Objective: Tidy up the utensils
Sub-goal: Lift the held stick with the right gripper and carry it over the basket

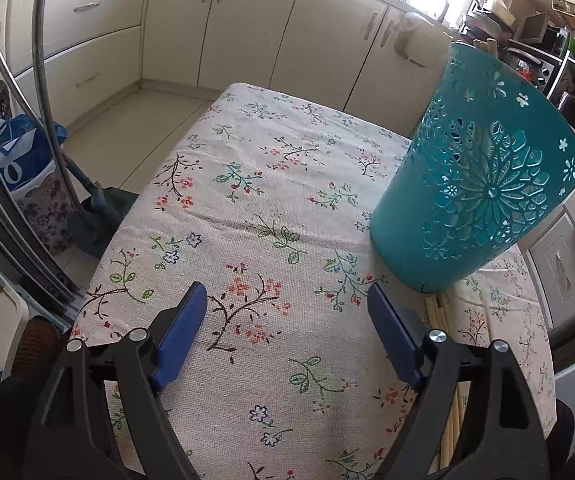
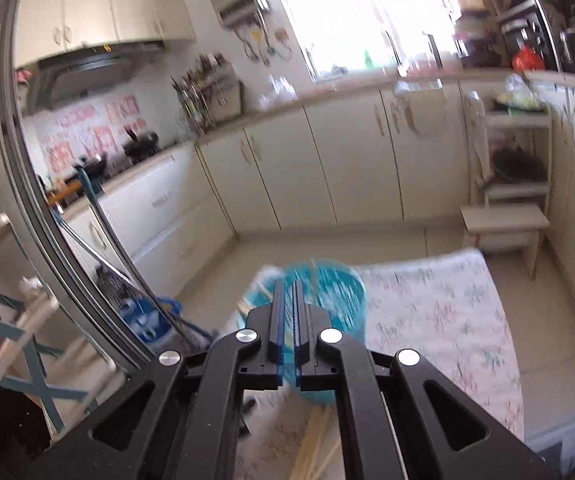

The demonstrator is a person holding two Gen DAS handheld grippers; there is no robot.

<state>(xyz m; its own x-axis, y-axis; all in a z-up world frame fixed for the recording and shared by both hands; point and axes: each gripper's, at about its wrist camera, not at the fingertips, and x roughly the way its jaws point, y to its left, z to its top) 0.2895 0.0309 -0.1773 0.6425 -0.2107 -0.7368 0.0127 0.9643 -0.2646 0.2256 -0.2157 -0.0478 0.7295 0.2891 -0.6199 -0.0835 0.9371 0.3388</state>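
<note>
A teal perforated utensil holder (image 1: 483,176) stands on the floral tablecloth (image 1: 247,184), right of centre; wooden stick tips show above its rim. My left gripper (image 1: 287,300) is open and empty, low over the cloth, left of the holder. Several wooden chopsticks (image 1: 443,328) lie on the cloth by its right finger. In the right wrist view the holder (image 2: 339,292) is blurred, below and ahead of my right gripper (image 2: 288,285). Its jaws are nearly closed with a thin gap; I cannot see anything between them. More chopsticks (image 2: 319,440) lie on the cloth below it.
Cream kitchen cabinets (image 1: 247,36) ring the table. A blue bag (image 1: 19,156) and a mop stand on the floor at the left. A white step shelf (image 2: 507,224) stands at the right. The table's far edge (image 1: 311,100) drops to tiled floor.
</note>
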